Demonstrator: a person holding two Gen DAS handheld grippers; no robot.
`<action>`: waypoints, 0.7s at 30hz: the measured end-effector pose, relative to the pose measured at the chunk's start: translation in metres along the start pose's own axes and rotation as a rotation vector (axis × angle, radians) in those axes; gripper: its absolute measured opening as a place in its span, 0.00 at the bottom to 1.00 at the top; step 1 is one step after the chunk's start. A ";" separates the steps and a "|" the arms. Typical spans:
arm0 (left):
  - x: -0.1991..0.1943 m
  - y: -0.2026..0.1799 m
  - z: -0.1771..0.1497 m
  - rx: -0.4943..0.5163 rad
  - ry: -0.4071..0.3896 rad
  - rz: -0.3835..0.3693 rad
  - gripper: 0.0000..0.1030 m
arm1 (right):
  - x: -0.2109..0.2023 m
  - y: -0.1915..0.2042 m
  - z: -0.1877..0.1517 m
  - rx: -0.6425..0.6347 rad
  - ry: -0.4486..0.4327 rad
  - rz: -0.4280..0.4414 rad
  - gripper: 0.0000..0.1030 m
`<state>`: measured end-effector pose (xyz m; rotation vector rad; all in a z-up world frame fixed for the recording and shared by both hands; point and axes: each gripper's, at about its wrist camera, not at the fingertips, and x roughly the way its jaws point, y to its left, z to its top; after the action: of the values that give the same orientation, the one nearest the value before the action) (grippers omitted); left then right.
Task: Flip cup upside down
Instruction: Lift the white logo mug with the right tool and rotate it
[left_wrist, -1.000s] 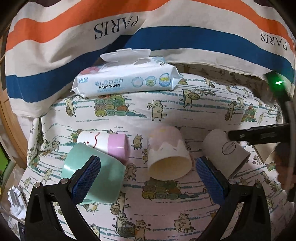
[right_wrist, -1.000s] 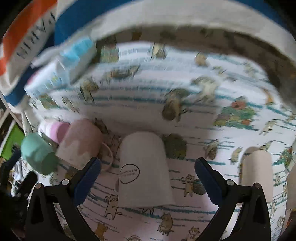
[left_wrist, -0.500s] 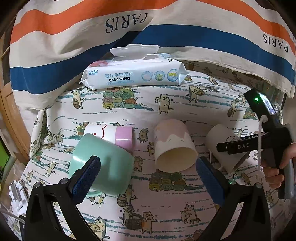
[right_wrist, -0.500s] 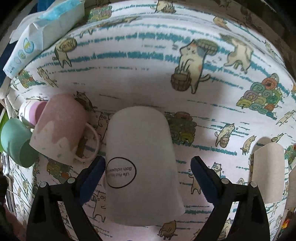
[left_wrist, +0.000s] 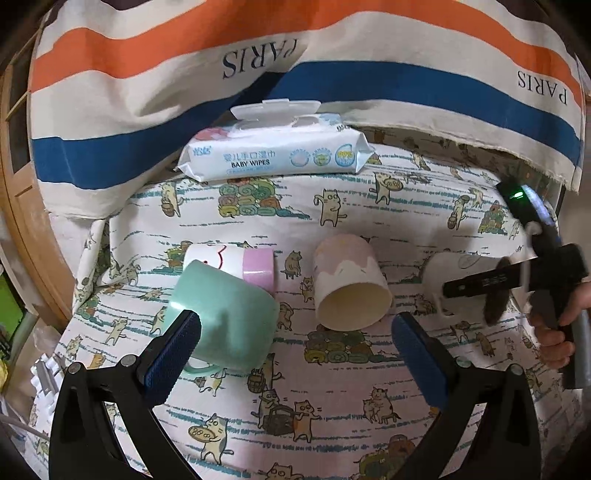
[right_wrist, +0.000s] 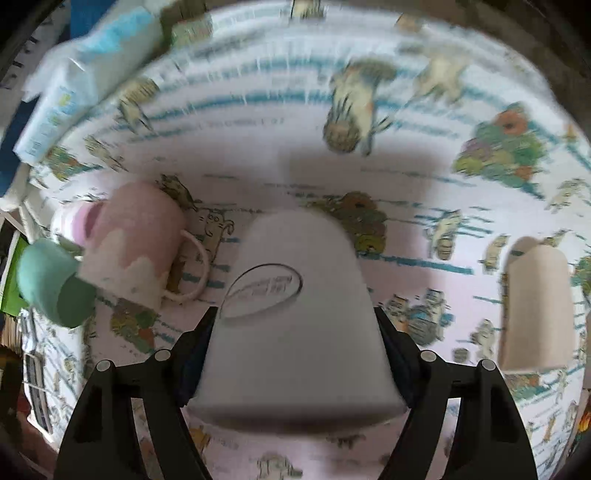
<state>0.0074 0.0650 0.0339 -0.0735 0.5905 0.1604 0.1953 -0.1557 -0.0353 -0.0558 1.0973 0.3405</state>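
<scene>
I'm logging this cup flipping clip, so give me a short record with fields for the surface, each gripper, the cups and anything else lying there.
surface: cat-print cloth
left gripper: open, holding nothing, above the cloth
right gripper: closed on the white cup, image blurred
white cup: on its side, circular logo facing the camera
other cups: green mug, pink-and-white cup and pink-and-cream mug, all on their sides
beige cup: apart, to the right
extra: baby wipes pack at the far edge
</scene>
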 end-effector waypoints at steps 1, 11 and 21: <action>-0.002 0.001 0.000 -0.002 -0.002 0.000 0.99 | -0.008 0.000 -0.004 0.004 -0.010 0.009 0.77; -0.019 0.003 -0.012 -0.027 0.005 -0.011 0.99 | -0.062 0.024 -0.066 0.067 -0.104 0.050 0.77; -0.032 -0.004 -0.022 -0.012 0.020 -0.015 0.99 | -0.053 0.027 -0.105 0.109 -0.139 0.039 0.77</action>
<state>-0.0306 0.0544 0.0335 -0.0917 0.6087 0.1487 0.0746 -0.1651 -0.0336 0.0852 0.9786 0.3144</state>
